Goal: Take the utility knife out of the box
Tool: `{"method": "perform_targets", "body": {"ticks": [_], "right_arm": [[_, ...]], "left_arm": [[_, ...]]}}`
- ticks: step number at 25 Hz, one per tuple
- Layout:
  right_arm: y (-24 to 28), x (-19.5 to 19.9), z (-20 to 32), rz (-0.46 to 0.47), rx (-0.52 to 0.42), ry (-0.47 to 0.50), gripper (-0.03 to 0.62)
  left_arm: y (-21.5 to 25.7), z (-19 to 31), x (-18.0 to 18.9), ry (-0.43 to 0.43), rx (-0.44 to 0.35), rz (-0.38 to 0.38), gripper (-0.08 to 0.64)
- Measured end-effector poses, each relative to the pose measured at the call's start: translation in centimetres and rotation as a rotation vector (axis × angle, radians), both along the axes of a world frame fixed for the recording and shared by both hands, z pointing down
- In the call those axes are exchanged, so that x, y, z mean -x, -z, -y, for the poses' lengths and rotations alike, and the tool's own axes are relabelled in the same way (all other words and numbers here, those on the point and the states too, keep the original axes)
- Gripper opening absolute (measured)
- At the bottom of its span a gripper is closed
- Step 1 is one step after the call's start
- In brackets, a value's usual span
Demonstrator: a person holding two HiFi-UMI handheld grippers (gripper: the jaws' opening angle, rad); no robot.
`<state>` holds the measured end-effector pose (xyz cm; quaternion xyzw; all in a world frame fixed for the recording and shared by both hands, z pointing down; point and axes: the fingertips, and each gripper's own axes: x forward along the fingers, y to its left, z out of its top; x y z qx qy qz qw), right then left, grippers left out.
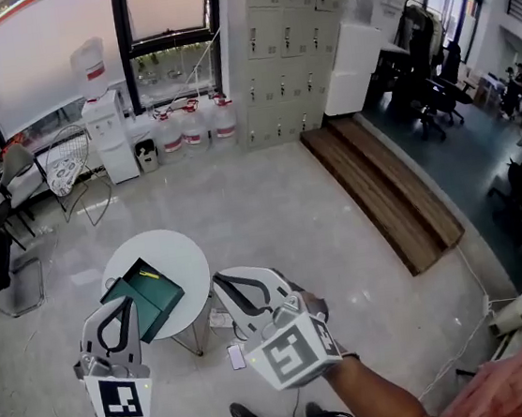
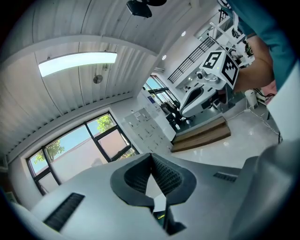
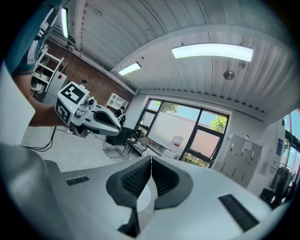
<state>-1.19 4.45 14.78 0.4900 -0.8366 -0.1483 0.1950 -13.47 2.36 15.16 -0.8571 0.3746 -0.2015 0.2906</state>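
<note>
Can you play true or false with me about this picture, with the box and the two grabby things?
1. The green box sits on a round white table. True.
2. The left gripper is holding a knife. False: its jaws are shut on nothing.
3. The box is closed. False: it is open, and a yellow thing shows inside.
4. The right gripper has shut, empty jaws. True.
5. Water jugs stand on the floor by the window. True.
</note>
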Motion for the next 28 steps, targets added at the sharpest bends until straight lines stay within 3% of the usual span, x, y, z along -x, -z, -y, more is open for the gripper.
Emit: {"method": "perform_targets", "body": {"ticks": [10, 16, 22, 28], "right_arm": [[0.2, 6.1, 5.8, -0.018, 0.005, -0.072, 0.038], [0.6, 9.9, 8.0, -0.038, 0.002, -0.046, 0.038], [0.3, 14.4, 12.2, -0.040, -0.007, 0.033, 0.038], [-1.3, 15.7, 18.3, -0.043, -0.017, 0.183, 0.038]], "left_arm": [[-0.1, 6.7, 7.0, -0.048, -0.001, -0.038, 0.018], [-0.2, 8.4, 11.0, -0.024, 0.001, -0.062, 0.018], [-1.2, 10.7, 16.2, 0.063, 0.005, -0.062, 0.018], [-3.2, 13.9, 18.2, 0.207, 0.016, -0.029, 0.018]]}}
